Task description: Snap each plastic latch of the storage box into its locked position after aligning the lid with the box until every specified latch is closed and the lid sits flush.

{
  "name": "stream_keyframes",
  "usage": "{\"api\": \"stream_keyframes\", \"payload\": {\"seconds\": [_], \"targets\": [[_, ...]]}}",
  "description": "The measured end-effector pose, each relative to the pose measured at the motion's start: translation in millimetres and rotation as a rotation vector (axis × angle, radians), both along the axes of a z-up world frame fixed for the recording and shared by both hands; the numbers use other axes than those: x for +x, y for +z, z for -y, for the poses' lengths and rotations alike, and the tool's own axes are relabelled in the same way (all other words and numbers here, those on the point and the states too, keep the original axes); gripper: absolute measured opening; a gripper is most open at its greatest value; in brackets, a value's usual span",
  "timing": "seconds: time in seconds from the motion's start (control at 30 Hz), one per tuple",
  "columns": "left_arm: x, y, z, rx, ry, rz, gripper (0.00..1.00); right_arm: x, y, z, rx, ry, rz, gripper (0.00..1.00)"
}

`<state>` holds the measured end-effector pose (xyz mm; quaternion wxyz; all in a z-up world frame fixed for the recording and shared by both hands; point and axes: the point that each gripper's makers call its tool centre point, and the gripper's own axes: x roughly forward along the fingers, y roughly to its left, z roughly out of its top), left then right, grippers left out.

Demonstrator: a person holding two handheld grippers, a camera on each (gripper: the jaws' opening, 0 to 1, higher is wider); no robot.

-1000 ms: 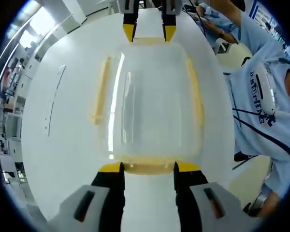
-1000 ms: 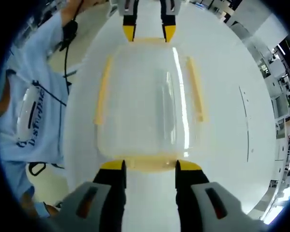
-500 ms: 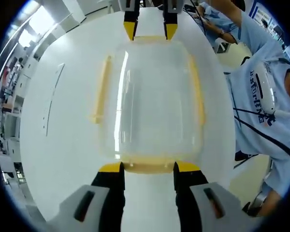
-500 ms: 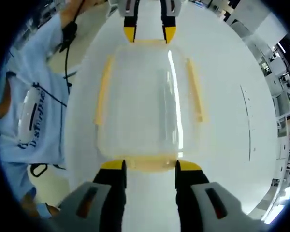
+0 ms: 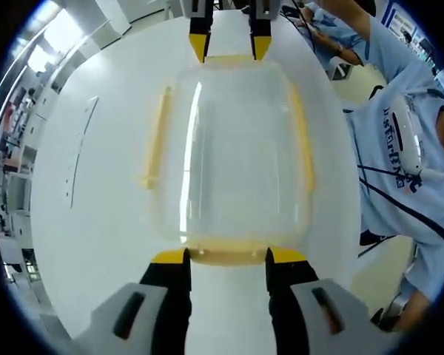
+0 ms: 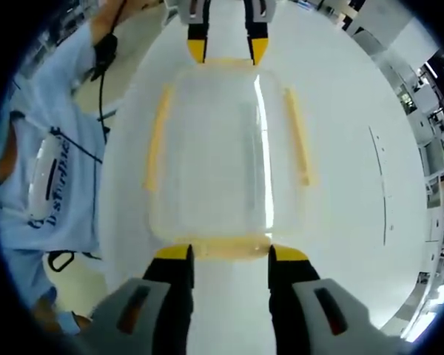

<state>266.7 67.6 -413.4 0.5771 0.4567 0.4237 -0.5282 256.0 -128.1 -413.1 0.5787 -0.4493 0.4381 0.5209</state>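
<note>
A clear plastic storage box (image 5: 233, 148) with its lid on lies on the white table (image 5: 89, 222). Yellow latches run along its long sides (image 5: 155, 137) (image 5: 302, 140). My left gripper (image 5: 228, 257) is open, its yellow-tipped jaws flanking the yellow end latch (image 5: 228, 251) at the near short end. At the far short end the right gripper (image 5: 229, 44) also stands open. In the right gripper view the same box (image 6: 222, 148) is seen from the opposite end. There my right gripper (image 6: 229, 255) is open around the near end latch (image 6: 228, 248), with the left gripper (image 6: 228, 46) at the far end.
A person in a light blue shirt (image 5: 399, 148) stands close to one long side of the table, also seen as a person (image 6: 44, 170) in the right gripper view. The table's rounded edge (image 5: 340, 244) runs near that side. Office furniture lies beyond the table.
Both grippers stay at the two short ends. The glare stripe on the lid has drifted slightly and the far gripper sits a touch higher in each view.
</note>
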Motion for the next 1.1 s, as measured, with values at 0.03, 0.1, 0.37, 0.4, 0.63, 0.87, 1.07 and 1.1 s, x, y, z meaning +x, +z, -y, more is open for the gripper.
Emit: {"api": "stream_keyframes", "payload": {"seconds": [0.03,0.1,0.37,0.4,0.63,0.87,1.07,1.1], "targets": [[-0.2,0.0,0.1,-0.001,-0.003,0.002,0.39,-0.2,-0.3,0.1,0.0,-0.002,-0.002,0.38],[-0.4,-0.1,0.1,0.0,-0.004,0.005,0.39,-0.5,-1.8,0.2,-0.003,-0.003,-0.003,0.38],[2.6,1.6,-0.9,-0.008,-0.008,0.014,0.39,-0.6,-2.0,0.8,-0.005,-0.005,-0.002,0.38],[2.9,1.8,-1.1,-0.013,-0.005,0.014,0.39,-0.3,-1.9,0.6,-0.006,-0.003,0.0,0.38],[2.3,2.7,-1.1,-0.038,-0.003,0.019,0.39,-6.2,-1.6,1.8,-0.015,0.035,-0.018,0.26],[3.3,1.8,-2.7,-0.037,-0.002,0.016,0.4,-6.7,-0.3,3.4,0.003,0.059,0.019,0.28],[4.6,2.0,-3.2,-0.032,-0.009,0.02,0.4,-4.0,-0.2,3.2,0.008,0.059,0.028,0.28],[4.3,1.8,-3.2,-0.033,-0.007,0.02,0.4,-3.8,-0.5,3.3,0.008,0.059,0.028,0.28]]}}
